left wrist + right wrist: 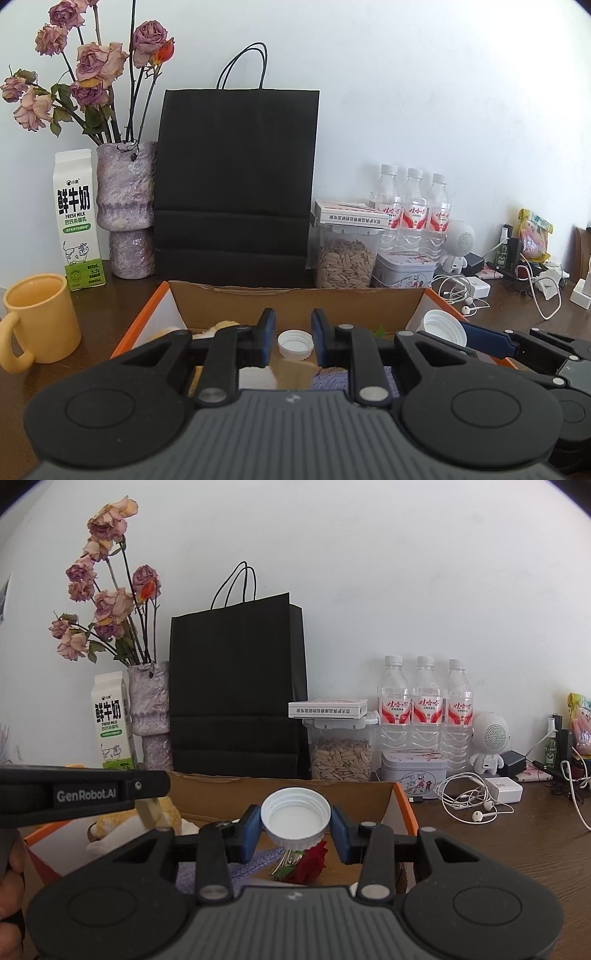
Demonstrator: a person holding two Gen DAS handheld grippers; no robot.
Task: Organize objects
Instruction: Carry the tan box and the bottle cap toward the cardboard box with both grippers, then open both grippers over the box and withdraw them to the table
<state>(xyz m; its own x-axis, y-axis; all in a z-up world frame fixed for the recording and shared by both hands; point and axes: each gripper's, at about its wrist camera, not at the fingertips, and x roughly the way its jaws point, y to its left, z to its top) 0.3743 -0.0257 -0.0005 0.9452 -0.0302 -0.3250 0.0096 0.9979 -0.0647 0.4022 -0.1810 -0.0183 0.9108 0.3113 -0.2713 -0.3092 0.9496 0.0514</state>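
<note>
A: Which step is this?

B: Judging by the scene, dropping caps into the box [404,805]. It lies under and ahead of both tongs.

A: The right tongs [295,829]?

B: Clamped on a white cap [294,818], level above the box. Next they need to part over a bare spot.

A: And the left tongs [294,341]?

B: Apart, level, a smaller cap [295,342] seen between the tips; whether they touch it I cannot tell.

White bottle cap [294,816]; blue-padded fingers [248,827]. Black paper bag [236,177]. Yellow mug [42,317]. Mottled purple vase [125,206]. Orange-edged cardboard box [295,302]. Dark brown wood-grain table [517,842]. White-green milk carton [75,218].
</note>
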